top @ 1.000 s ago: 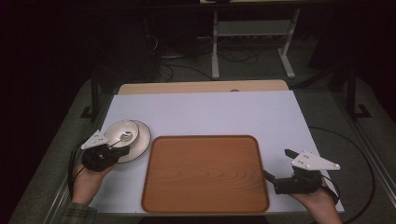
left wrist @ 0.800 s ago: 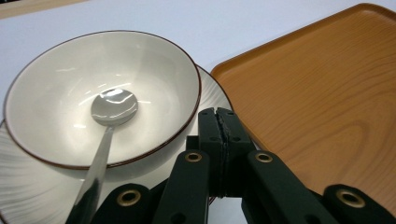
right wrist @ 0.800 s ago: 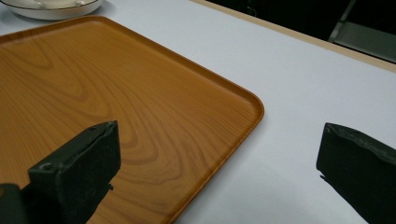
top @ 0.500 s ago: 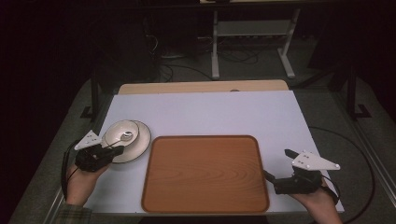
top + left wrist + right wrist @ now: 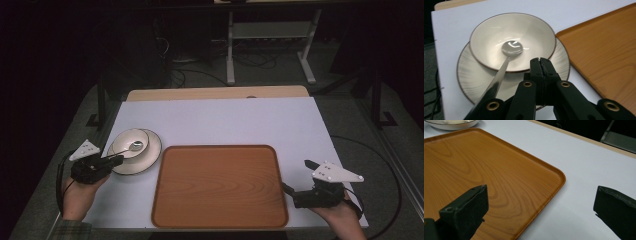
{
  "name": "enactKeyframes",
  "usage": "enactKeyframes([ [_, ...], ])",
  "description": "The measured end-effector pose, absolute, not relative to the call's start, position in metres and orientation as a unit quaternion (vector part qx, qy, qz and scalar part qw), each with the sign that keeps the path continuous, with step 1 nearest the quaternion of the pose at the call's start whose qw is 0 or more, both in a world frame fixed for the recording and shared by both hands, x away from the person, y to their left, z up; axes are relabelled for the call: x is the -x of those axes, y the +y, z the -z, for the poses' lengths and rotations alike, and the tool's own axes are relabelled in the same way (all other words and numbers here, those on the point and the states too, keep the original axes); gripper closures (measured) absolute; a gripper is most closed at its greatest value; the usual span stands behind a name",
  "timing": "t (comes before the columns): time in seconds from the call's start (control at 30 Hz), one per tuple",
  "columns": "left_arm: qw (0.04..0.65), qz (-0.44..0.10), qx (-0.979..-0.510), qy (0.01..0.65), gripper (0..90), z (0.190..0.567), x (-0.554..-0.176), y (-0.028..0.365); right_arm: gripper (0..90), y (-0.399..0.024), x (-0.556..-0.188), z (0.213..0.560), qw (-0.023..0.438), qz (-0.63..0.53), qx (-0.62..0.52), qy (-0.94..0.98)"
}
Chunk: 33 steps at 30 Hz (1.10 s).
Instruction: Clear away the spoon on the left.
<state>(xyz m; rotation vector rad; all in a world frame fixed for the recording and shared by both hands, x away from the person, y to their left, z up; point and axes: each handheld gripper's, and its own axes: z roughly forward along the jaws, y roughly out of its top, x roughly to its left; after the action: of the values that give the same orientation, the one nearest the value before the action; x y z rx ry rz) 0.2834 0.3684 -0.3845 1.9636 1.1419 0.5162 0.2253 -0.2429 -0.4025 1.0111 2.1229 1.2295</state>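
White tabletop [image 5: 225, 120], dark room behind. I see the left gripper [image 5: 540, 65] with fingers pressed together, empty, just beside the bowl [image 5: 489, 37]; the bowl sits on a plate [image 5: 469, 80] left of the wooden tray [image 5: 220, 185], spoon [image 5: 510, 50] resting inside. Right gripper [image 5: 295, 177] fingers spread at the tray's right edge.

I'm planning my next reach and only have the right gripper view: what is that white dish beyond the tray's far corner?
Observer: A bowl stacked on a plate, just left of the tray in the high view.
Operator: Anything in the bowl?
Observer: A spoon, head in the bowl, handle running out over the rim toward the left hand-held gripper.
Operator: Is that hand-held gripper holding it?
Observer: No. Its jaws are shut with nothing between them, and the handle passes beside them.
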Motion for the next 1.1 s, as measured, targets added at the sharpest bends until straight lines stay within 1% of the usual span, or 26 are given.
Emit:
enactKeyframes([
  [0.3,0.386,-0.222,-0.767,0.462,89.0,0.384,-0.282,0.38,0.0,-0.243,-0.225,0.403,0.242,-0.448,-0.369,0.777],
  [1.1,0.392,-0.231,-0.748,0.483,89.0,0.383,-0.295,0.398,0.0,-0.242,-0.226,0.404,0.239,-0.446,-0.37,0.779],
])
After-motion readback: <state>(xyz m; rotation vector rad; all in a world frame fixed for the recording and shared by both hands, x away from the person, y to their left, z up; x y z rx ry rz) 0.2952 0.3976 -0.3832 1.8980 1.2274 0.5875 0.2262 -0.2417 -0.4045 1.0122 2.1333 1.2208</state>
